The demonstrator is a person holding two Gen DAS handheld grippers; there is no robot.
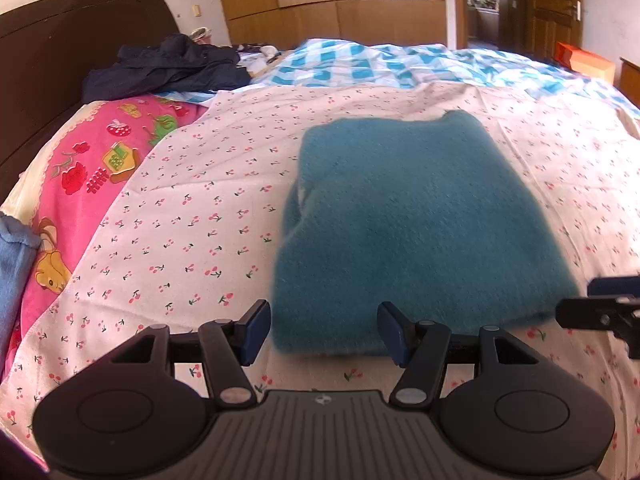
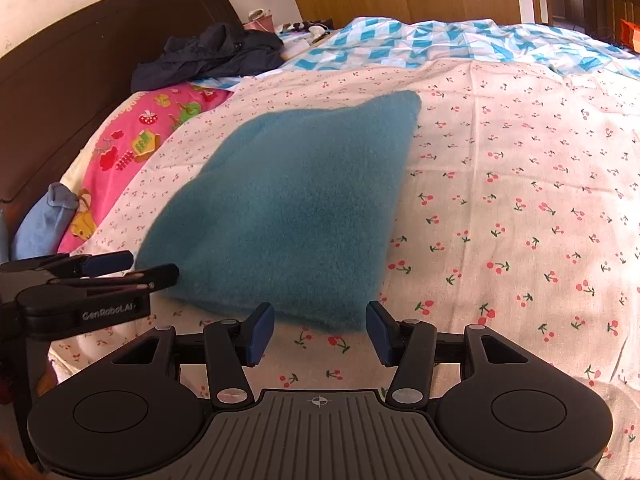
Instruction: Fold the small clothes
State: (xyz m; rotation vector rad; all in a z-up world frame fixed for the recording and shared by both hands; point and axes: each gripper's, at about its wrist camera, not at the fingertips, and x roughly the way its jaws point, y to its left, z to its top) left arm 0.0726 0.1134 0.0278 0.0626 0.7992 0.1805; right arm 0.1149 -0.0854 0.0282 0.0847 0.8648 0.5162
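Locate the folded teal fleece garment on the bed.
The folded teal fleece garment lies on the cherry-print sheet, just ahead of both open grippers: centre-right in the left wrist view, centre-left in the right, with the pink cartoon blanket to its left.

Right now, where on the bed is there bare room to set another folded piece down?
Bare sheet right of the teal garment, up to the checked quilt. Narrower strip between garment and pink pillow. Crowded by the headboard: dark clothes.

My left gripper (image 1: 324,330) is level, jaws spread wide with nothing between them. My right gripper (image 2: 320,330) sits just beside it, pointing the same way, jaws likewise apart and empty.
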